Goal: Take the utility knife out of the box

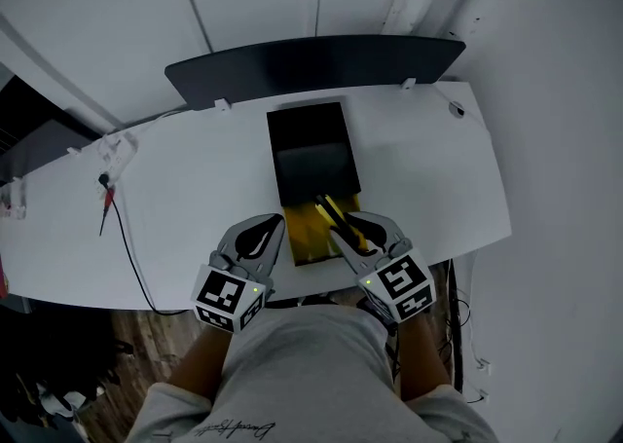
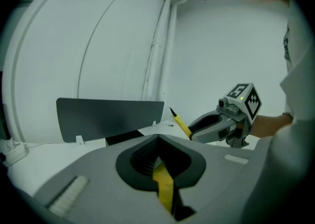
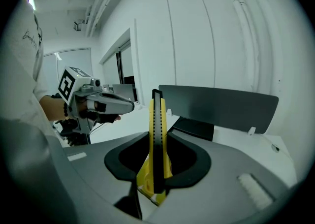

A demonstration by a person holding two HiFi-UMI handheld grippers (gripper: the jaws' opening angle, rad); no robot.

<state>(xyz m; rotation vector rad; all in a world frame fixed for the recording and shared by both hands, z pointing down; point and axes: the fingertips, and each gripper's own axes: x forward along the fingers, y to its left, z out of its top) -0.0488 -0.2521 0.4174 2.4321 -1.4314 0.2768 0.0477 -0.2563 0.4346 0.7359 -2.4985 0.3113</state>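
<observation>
**Holding the utility knife over the box: items, near to far**

1. Right gripper point(image 1: 352, 229): clamped on the utility knife point(image 1: 333, 209). Its own view shows the black-and-yellow body pinched edge-on between the pads, with the long end pointing up and away. The grip sits low on the handle, probably so that the tool can come out lengthwise.

2. Left gripper point(image 1: 265, 237): jaws pressed together on a yellow strip point(image 2: 164, 183). This looks like the edge of the yellow insert point(image 1: 304, 237) at the box's near end, though I cannot tell for certain. It probably serves as an anchor, so that the packaging stays behind while the knife comes away.

3. Utility knife, position: in the right jaws, just beside the left gripper and over the yellow insert. It appears raised off the insert, so the removal looks nearly done or done.

4. Box point(image 1: 311, 154): black and open, lying lengthwise on the white table point(image 1: 195, 198) straight ahead of the person.

5. Cable point(image 1: 122, 237): off to the left, well apart from the work.

6. Dark panel point(image 1: 311, 61): upright along the table's far edge.
</observation>
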